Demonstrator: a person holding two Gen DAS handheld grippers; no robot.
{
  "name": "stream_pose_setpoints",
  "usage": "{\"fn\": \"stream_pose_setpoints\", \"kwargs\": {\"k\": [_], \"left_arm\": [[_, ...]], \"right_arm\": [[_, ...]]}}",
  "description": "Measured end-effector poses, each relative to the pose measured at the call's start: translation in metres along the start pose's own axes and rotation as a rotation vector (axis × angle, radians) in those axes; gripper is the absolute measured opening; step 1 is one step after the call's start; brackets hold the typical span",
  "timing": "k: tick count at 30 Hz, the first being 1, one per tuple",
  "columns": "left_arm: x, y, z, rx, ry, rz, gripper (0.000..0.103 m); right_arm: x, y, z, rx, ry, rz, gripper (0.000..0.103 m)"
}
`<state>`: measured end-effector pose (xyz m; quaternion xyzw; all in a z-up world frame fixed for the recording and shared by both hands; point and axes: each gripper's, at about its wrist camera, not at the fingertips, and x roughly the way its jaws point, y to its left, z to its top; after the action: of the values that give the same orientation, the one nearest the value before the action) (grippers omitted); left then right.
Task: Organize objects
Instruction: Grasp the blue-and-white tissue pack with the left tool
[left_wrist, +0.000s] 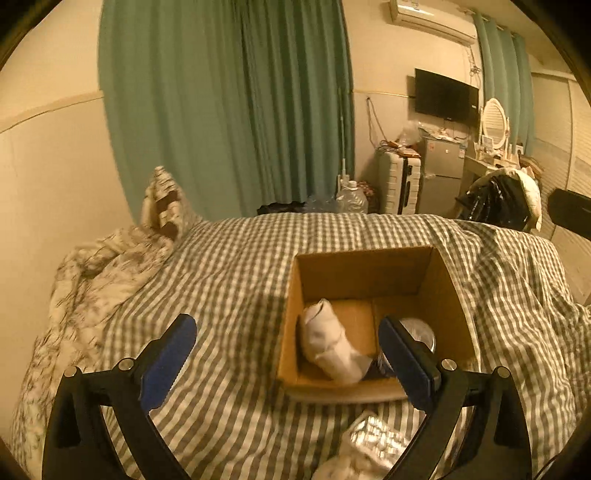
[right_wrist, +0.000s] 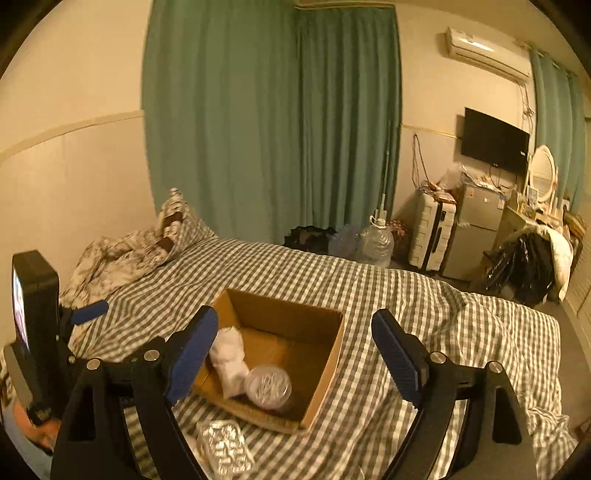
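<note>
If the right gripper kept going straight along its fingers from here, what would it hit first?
Probably the cardboard box: the open right gripper points down at its near right wall, with the bed's checked cover just beyond. Depth is unclear, so it might clear the rim and land inside.

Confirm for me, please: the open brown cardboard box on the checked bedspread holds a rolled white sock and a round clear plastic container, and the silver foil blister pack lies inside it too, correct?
Not quite. The silver foil blister pack lies on the checked bedspread outside the open brown cardboard box, by its near edge, as the right wrist view shows. The rolled white sock and round clear plastic container are indeed inside.
</note>
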<state>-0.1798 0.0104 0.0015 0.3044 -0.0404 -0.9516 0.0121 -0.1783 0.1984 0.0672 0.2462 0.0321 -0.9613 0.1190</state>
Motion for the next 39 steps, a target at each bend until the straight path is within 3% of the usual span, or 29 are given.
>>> {"fn": "stream_pose_setpoints", "kwargs": {"k": [10, 15, 20, 27, 33, 34, 36, 39], "left_arm": [[-0.027, 0.003, -0.077, -0.004, 0.062, 0.037, 0.101], [-0.021, -0.01, -0.126, -0.021, 0.128, 0.003, 0.101], [-0.009, -0.027, -0.167, -0.004, 0.227, -0.054, 0.101], [-0.008, -0.048, -0.191, 0.021, 0.268, -0.15, 0.101], [0.005, -0.06, -0.2, 0.04, 0.29, -0.181, 0.1], [0.009, -0.06, -0.2, 0.04, 0.295, -0.196, 0.099], [0.014, -0.058, -0.201, 0.031, 0.311, -0.212, 0.076], [0.014, -0.054, -0.201, 0.014, 0.32, -0.238, 0.075]], "right_arm": [[-0.016, 0.021, -0.081, -0.035, 0.117, -0.03, 0.085], [0.002, 0.024, -0.132, -0.047, 0.216, -0.073, 0.085], [0.023, 0.022, -0.169, -0.022, 0.316, -0.06, 0.085], [0.027, 0.011, -0.182, 0.034, 0.344, -0.062, 0.086], [0.029, 0.013, -0.186, 0.039, 0.356, -0.067, 0.085], [0.029, 0.014, -0.186, 0.038, 0.356, -0.068, 0.085], [0.028, 0.014, -0.187, 0.036, 0.353, -0.068, 0.085], [0.028, 0.014, -0.188, 0.043, 0.356, -0.065, 0.085]]}}
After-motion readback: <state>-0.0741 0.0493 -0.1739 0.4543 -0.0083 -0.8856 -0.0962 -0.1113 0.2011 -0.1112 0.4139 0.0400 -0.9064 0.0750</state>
